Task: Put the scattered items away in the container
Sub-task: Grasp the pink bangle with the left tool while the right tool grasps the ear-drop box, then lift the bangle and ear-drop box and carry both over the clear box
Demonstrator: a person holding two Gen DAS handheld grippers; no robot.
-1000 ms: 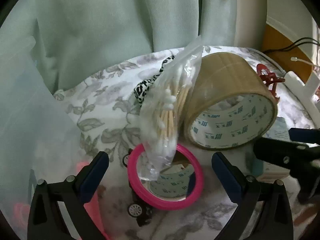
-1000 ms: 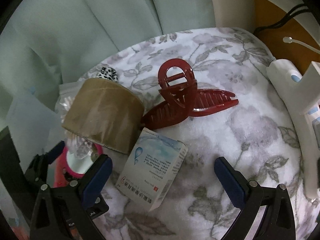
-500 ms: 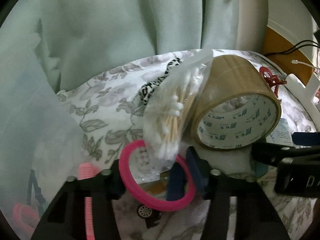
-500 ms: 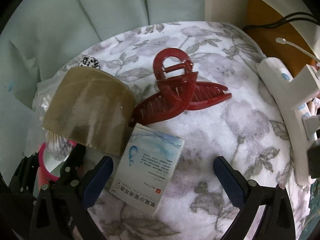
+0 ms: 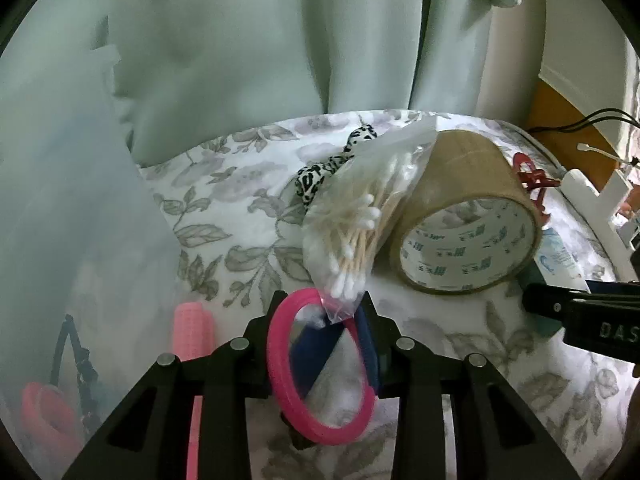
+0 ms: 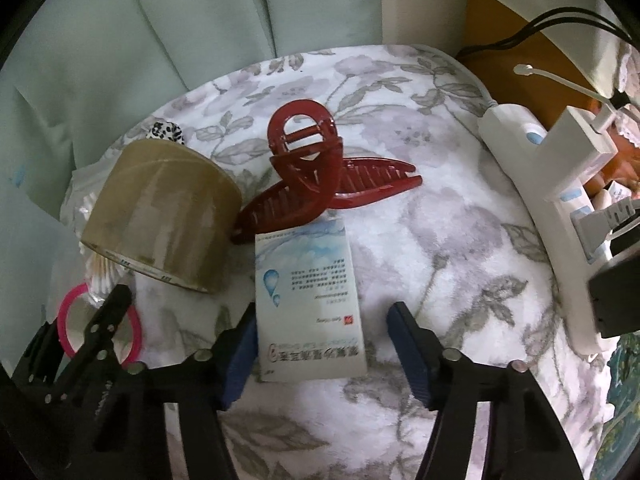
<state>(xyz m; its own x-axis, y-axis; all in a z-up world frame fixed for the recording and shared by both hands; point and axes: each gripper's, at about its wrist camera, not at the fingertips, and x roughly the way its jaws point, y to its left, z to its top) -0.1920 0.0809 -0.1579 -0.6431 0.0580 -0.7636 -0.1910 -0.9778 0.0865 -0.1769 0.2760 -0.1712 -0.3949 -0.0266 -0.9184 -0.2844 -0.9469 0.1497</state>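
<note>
Left wrist view: my left gripper [image 5: 326, 344] has just closed onto the pink mirror [image 5: 320, 368]. Right gripper [image 6: 320, 344], closing, straddles the white box [image 6: 308, 300] ungripped. Tape roll [image 6: 160, 216], hair claw [image 6: 316, 176], cotton swabs [image 5: 360, 224] remain mid-blanket; container [image 5: 60, 240], left edge, partly filled.

light: dim, soft, even, cool green cast | source: cannot tell | shadows: faint, under the tape roll [image 6: 160, 216] | glare: small sheen on the red hair claw [image 6: 320, 176] | blur: slight, print on the white box [image 6: 308, 300] hardly legible | edges: fisheye bending, black corner vignette both views
</note>
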